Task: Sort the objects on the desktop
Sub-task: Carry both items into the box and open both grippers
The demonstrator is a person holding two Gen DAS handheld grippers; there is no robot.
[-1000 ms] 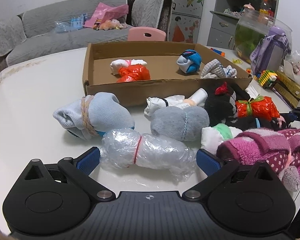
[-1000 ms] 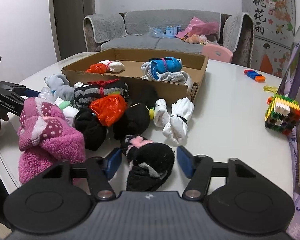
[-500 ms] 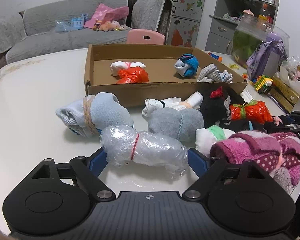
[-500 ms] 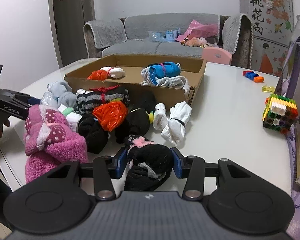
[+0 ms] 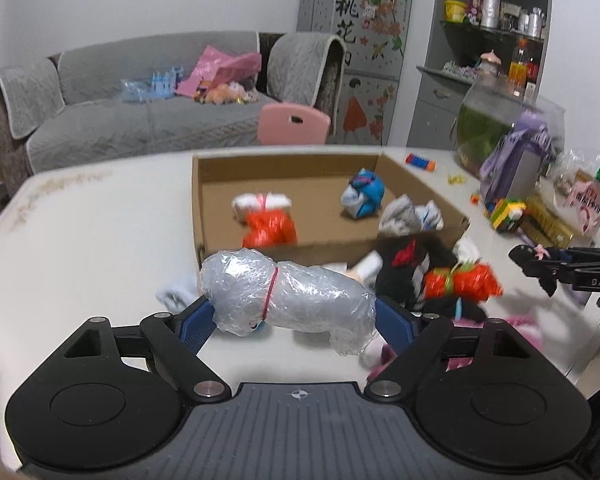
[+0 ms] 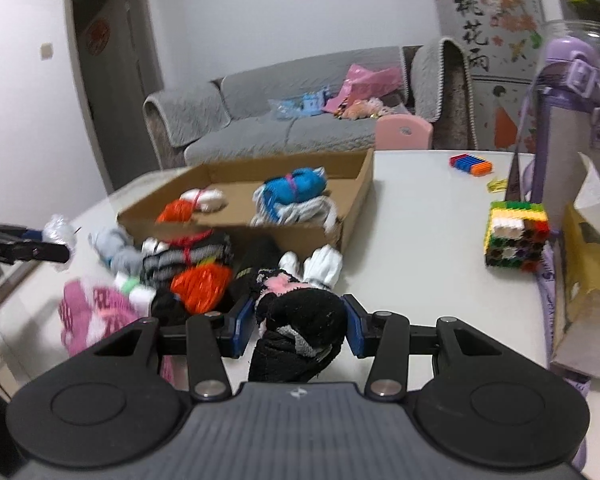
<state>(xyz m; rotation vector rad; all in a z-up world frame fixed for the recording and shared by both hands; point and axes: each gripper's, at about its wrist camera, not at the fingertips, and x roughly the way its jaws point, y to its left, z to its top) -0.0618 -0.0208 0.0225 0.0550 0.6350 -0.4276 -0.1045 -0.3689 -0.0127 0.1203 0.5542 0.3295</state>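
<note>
Left wrist view. Left gripper (image 5: 290, 320): blue pads clamped on both ends of a clear plastic-wrapped bundle (image 5: 288, 300) tied with a red band, carried clear of the white table (image 5: 92, 232). Cardboard box (image 5: 420, 190), open-topped, beyond it; inside lie an orange-and-white bundle (image 5: 268, 220), a blue sock roll (image 5: 362, 198) and a grey-white sock roll (image 5: 410, 218) by the near right wall. Loose pile at the box's near side: black sock with red tie (image 5: 410, 258), orange bundle with green tie (image 5: 462, 282), pink item (image 5: 520, 328) partly hidden. Right gripper (image 5: 540, 268) enters at right edge, gripping something dark.

Right wrist view. Right gripper (image 6: 298, 322): pads closed on a black sock bundle (image 6: 300, 328) with pink and grey patches, raised off the table. Behind it: white sock pair (image 6: 320, 266), orange bundle (image 6: 202, 284), striped black-grey roll (image 6: 192, 254), pink fuzzy socks (image 6: 96, 314). Brick-block cube (image 6: 516, 236) and purple bottle (image 6: 568, 128) stand to the right, well apart from the pile. Left gripper (image 6: 56, 246) at left edge, holding the plastic bundle.
</note>
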